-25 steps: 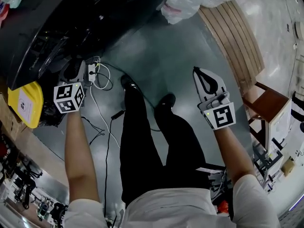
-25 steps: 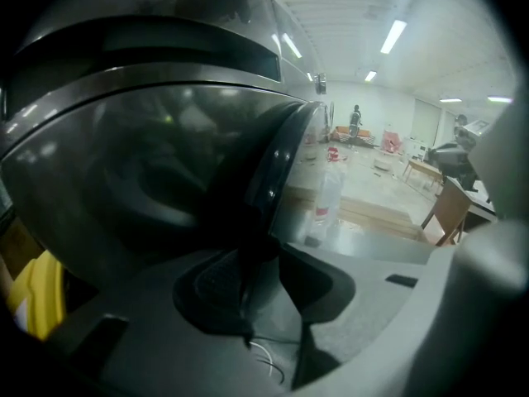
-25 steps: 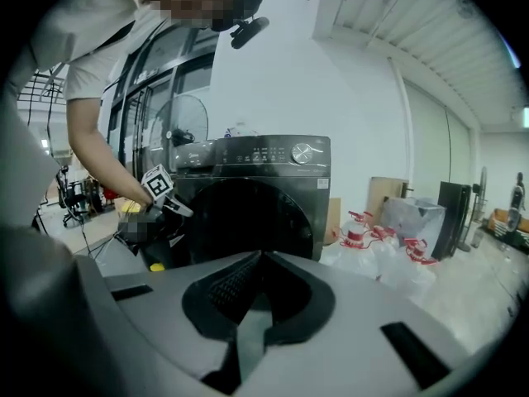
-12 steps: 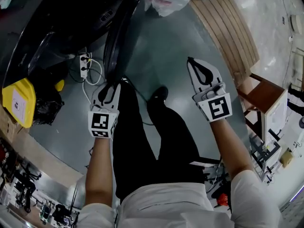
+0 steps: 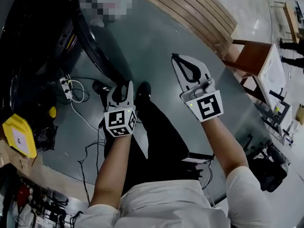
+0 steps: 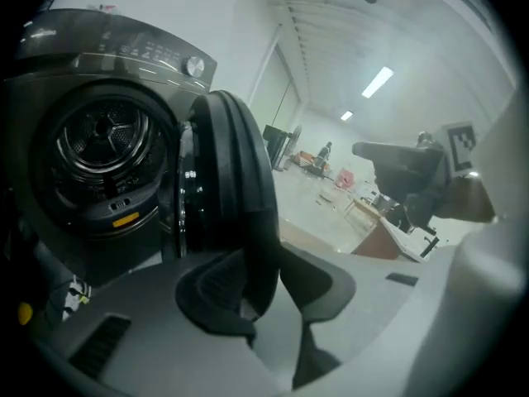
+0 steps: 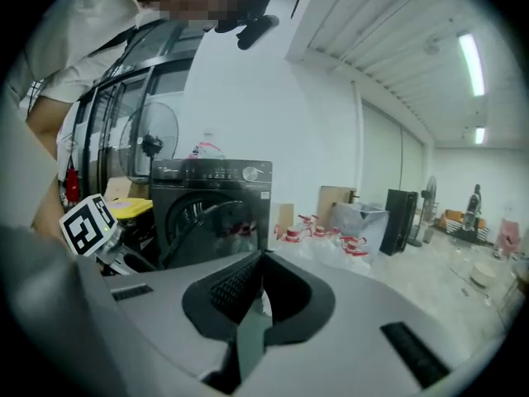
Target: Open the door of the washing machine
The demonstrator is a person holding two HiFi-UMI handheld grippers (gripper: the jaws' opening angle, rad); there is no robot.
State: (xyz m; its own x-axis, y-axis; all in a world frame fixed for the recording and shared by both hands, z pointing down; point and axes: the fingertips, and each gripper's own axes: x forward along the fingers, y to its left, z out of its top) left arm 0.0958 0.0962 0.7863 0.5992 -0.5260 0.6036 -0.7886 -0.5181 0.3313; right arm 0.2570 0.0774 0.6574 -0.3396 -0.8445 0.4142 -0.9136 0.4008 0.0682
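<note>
- We see the dark grey front-loading washing machine [image 6: 99, 81] cut off at the frame edge.
- Its round black door [image 6: 231, 180] stands open, edge-on just ahead of the left claw [image 5: 124, 84].
- The door's rim shows between that claw's parted, just-opened jaws; whether they touch it we cannot tell.
- The left forearm reaches forward with the claw tilted down; the right claw [image 5: 175, 57] is well right of the door, jaws together.

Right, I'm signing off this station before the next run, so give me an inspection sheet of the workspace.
Surface: grey floor, smooth and glossy.
Job's things: washing machine, drum exposed; its door stands swung open.
Clutter: yellow box beside the machine; plastic bags.
Grippers: left gripper jaws apart, just been opening, door's edge between them; right gripper jaws together, empty.
Cables: white power strip and white leads on the floor by the machine.
Surroundings: slatted wooden bench, brown stool, standing fan.
</note>
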